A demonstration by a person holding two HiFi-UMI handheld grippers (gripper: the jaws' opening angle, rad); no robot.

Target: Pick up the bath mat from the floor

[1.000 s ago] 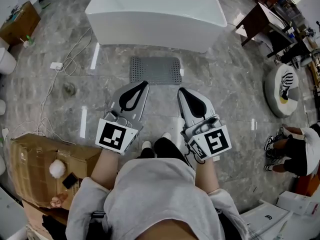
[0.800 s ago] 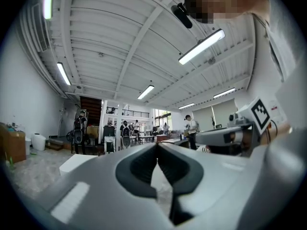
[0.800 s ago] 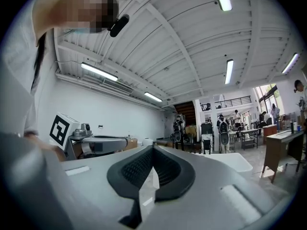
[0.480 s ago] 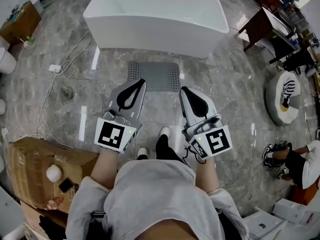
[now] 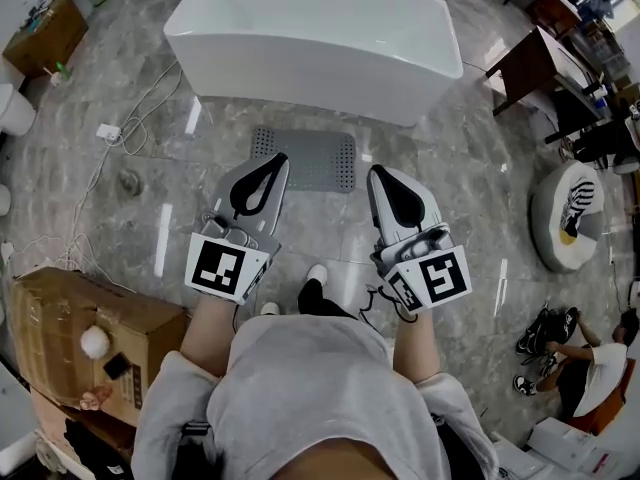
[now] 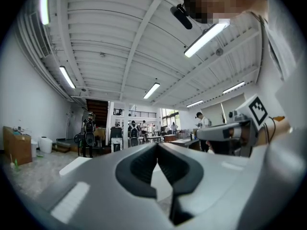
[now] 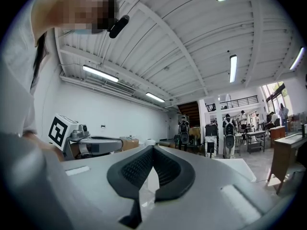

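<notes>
A grey perforated bath mat lies flat on the marble floor in front of the white bathtub. My left gripper hovers high above the mat's near left corner, jaws shut and empty. My right gripper is held beside it, over the floor just right of the mat, also shut and empty. In the left gripper view my left gripper points level across the room with tips together. In the right gripper view my right gripper does the same. Neither gripper view shows the mat.
A cardboard box stands at the left with a white cable trailing over the floor. A dark table and a round white stool are at the right. A person crouches at the lower right.
I have stepped forward: the mat and bathtub have slid nearer under the grippers. Both grippers stayed shut and kept their pose. The person at the right has shifted down the frame.
</notes>
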